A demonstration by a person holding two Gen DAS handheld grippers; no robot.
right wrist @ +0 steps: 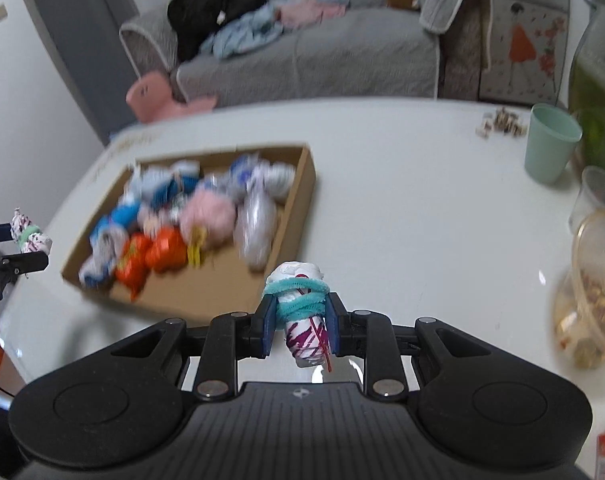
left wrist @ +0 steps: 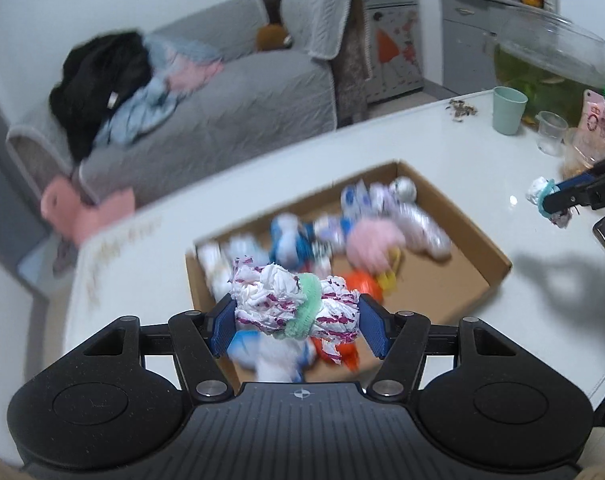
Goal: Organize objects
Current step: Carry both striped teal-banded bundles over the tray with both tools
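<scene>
Blue-padded and clamped, your left tongs (left wrist: 296,322) hold a crumpled white-and-magenta plastic bundle cinched by a pale green fuzzy band (left wrist: 292,304); its long axis runs straight across from pad to pad, so the bundle spans the gap sideways. Your right tongs (right wrist: 300,322) are pressed tight on a second, slimmer white-and-magenta roll wrapped in a teal fuzzy tie (right wrist: 302,304), and that one stands roughly upright between the pads, its top poking above them and its tail hanging below. From there look outward: the shallow brown cardboard tray (left wrist: 482,240), already crowded with blue, pink, silver and orange wrapped bundles, sits on the glossy white worktop (right wrist: 402,200). In the left wrist view the tray lies directly ahead of and beneath your left tongs, so that hand looks the nearer one and probably needs only to lower and let go. In the right wrist view the tray lies ahead and off to the left, with its bare cardboard floor at the near corner, so your right hand would likely have to travel leftward first.
</scene>
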